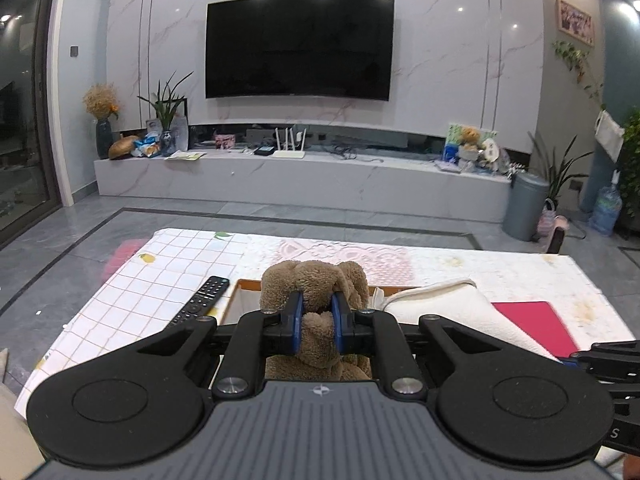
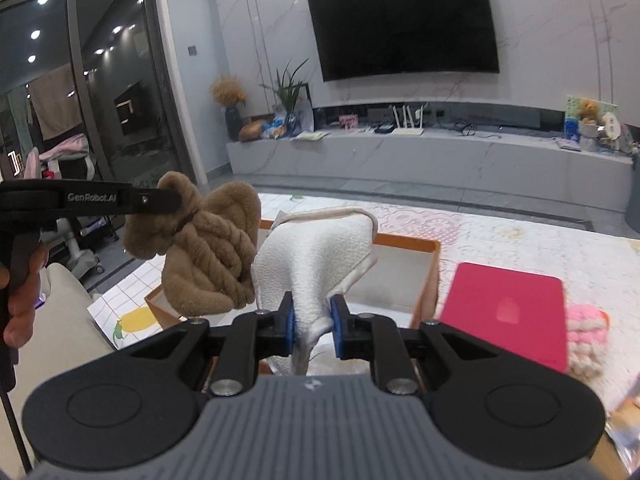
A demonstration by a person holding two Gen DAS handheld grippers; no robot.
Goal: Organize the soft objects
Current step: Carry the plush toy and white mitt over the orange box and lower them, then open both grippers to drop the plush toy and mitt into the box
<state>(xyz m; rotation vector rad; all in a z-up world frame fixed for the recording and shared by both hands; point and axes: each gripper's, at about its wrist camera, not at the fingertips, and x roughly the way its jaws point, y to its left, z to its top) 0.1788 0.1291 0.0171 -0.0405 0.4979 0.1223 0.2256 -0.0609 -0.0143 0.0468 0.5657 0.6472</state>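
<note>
My left gripper [image 1: 317, 316] is shut on a brown plush knot toy [image 1: 316, 288] and holds it in the air above the left end of an open cardboard box [image 1: 236, 296]. The toy [image 2: 208, 252] and the left gripper [image 2: 176, 204] also show at the left of the right wrist view. My right gripper [image 2: 313, 320] is shut on a white textured cloth [image 2: 316, 256] and holds it up over the box [image 2: 424, 272]. The cloth also shows in the left wrist view [image 1: 444, 308], to the right of the toy.
The box stands on a table with a patterned cover [image 1: 500, 272]. A black remote [image 1: 200, 300] lies left of the box. A red flat case [image 2: 508, 312] lies right of it, with a pink knitted item [image 2: 586, 336] beyond. A TV and a low cabinet stand behind.
</note>
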